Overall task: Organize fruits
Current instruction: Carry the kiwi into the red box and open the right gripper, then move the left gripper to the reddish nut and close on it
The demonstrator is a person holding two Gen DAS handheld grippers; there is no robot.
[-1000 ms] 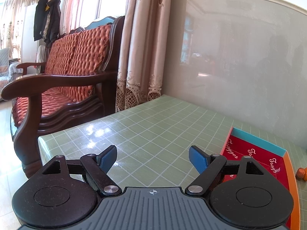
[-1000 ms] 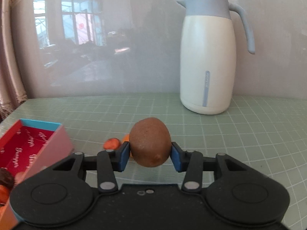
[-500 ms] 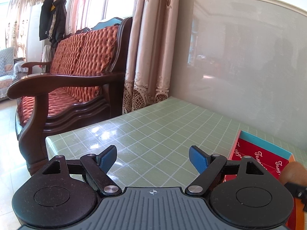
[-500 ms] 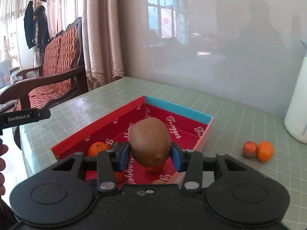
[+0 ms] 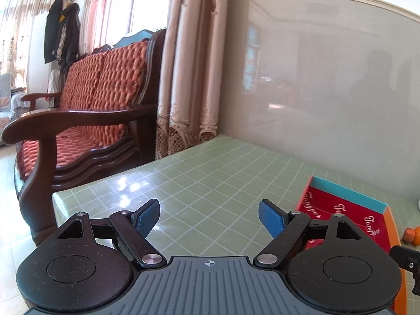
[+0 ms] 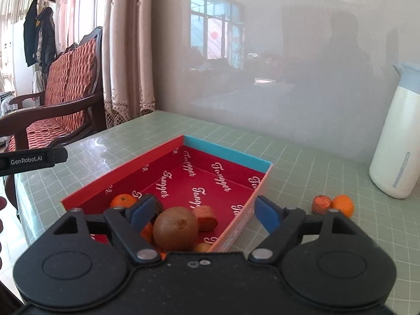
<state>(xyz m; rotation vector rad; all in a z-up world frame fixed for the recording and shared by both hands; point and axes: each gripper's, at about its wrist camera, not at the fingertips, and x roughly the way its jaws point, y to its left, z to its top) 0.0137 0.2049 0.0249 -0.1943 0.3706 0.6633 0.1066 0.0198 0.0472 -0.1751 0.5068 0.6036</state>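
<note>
My right gripper (image 6: pixel 204 214) is open above the near end of the red box (image 6: pixel 225 155). A brown kiwi (image 6: pixel 175 227) lies in the box below the jaws, apart from both pads, beside an orange (image 6: pixel 123 200), a dark fruit and a carrot piece (image 6: pixel 206 216). A small orange (image 6: pixel 342 204) and a carrot stub (image 6: pixel 321 204) lie on the table right of the box. My left gripper (image 5: pixel 209 216) is open and empty over the green table, left of the box (image 5: pixel 349 191). The two loose pieces also show in the left wrist view (image 5: pixel 412 235).
A white thermos jug (image 6: pixel 396 141) stands at the back right by the wall. A wooden sofa with red cushions (image 5: pixel 86 110) and curtains (image 5: pixel 189 78) stand off the table's left edge. The other gripper's tip (image 6: pixel 31 158) shows at the left of the right wrist view.
My right gripper opened and let go of the kiwi, which now lies in the box. It came in lower over the box. The left gripper barely moved.
</note>
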